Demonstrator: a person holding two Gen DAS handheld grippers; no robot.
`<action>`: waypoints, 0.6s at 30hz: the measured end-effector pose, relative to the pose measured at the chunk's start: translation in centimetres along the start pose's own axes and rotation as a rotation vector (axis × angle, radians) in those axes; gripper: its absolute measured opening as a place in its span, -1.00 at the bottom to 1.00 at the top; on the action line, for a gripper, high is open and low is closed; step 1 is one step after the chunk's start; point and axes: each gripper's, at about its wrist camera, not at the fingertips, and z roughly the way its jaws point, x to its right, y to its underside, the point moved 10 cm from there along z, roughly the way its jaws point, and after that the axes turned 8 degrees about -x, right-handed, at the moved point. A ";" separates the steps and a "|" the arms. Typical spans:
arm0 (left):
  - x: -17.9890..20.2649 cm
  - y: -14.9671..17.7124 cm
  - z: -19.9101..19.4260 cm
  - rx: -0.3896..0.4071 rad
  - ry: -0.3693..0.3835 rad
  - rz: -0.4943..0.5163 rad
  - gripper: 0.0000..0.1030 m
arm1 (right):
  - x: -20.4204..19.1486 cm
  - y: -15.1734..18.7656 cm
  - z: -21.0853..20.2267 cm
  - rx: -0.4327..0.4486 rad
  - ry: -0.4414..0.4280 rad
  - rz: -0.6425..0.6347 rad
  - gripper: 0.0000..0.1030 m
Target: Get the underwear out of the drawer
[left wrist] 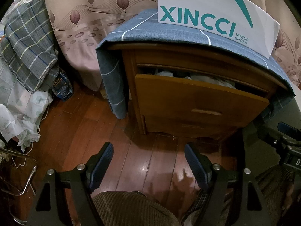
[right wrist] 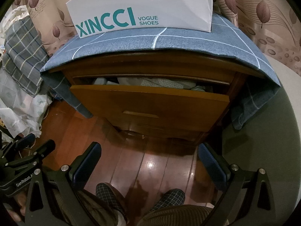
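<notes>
A wooden bedside cabinet stands ahead with its top drawer [left wrist: 197, 96] [right wrist: 150, 101] pulled partly out. Pale folded clothes [left wrist: 205, 80] [right wrist: 160, 82] show in the gap above the drawer front; which piece is underwear I cannot tell. My left gripper [left wrist: 148, 155] hangs open over the wooden floor, short of the cabinet, with nothing between its fingers. My right gripper [right wrist: 150, 156] is likewise open and empty above the floor in front of the drawer. Each gripper's body shows at the edge of the other's view.
A blue checked cloth [left wrist: 150, 26] [right wrist: 150, 43] covers the cabinet top, with a white shoe box [left wrist: 216, 13] [right wrist: 143, 7] on it. Piled bedding and bags [left wrist: 26, 60] sit at the left. A person's knees and slippers [right wrist: 169, 195] are below the grippers. A curtain [left wrist: 90, 18] hangs behind.
</notes>
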 end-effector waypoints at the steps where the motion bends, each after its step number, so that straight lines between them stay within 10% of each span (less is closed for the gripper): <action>1: 0.0 0.0 0.0 -0.001 0.001 0.000 0.56 | 0.0 0.0 0.0 0.000 0.000 0.000 0.98; 18: 0.4 -1.9 0.4 -0.016 0.105 -0.059 0.56 | 0.4 0.1 -0.1 0.002 -0.027 0.017 0.98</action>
